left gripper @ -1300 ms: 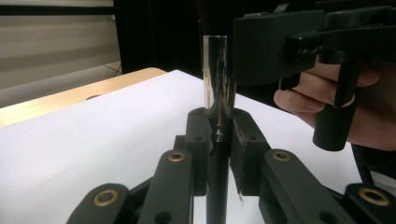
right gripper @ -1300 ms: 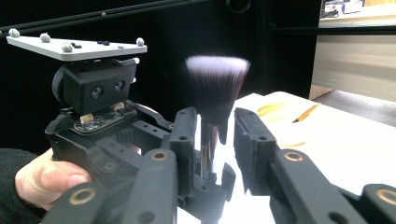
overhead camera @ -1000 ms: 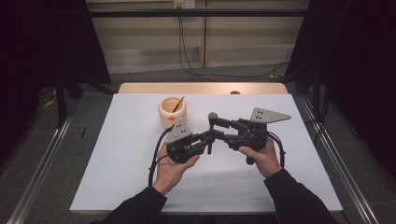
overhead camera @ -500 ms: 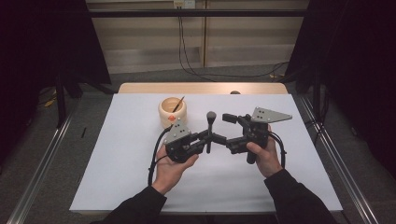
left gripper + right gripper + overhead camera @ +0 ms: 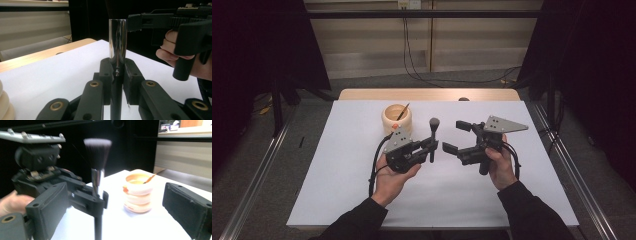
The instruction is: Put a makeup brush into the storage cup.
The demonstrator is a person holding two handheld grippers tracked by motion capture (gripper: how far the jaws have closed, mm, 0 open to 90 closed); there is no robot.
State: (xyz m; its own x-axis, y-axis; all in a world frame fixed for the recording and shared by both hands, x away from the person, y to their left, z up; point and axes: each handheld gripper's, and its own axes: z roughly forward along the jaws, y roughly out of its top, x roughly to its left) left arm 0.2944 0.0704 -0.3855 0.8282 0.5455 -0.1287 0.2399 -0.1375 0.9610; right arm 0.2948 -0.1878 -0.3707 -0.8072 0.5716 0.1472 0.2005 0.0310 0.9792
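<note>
**Brush upright in the left gripper, right jaws spread beside it**

A white table (image 5: 337,190) fills the middle of a dark-curtained room, a wooden edge along its far side; above its centre stands the makeup brush (image 5: 433,135), upright, bristle head at the top and black handle pointing down; in the left gripper view its shiny metal ferrule (image 5: 117,42) rises straight out from between the two black jaws, which are closed tight on the handle just below it; the left gripper (image 5: 428,146) thus has the brush firmly pinched, held in the person's left hand (image 5: 393,176); just to the brush's right, apart from it, the right gripper (image 5: 456,137) points towards it, its jaws having just been opening and now standing wide with nothing between them; the right hand (image 5: 499,165) grips its handle; behind the left gripper, near the table's far side, sits a cream ridged pot (image 5: 397,118) with a thin stick leaning in it.
</note>
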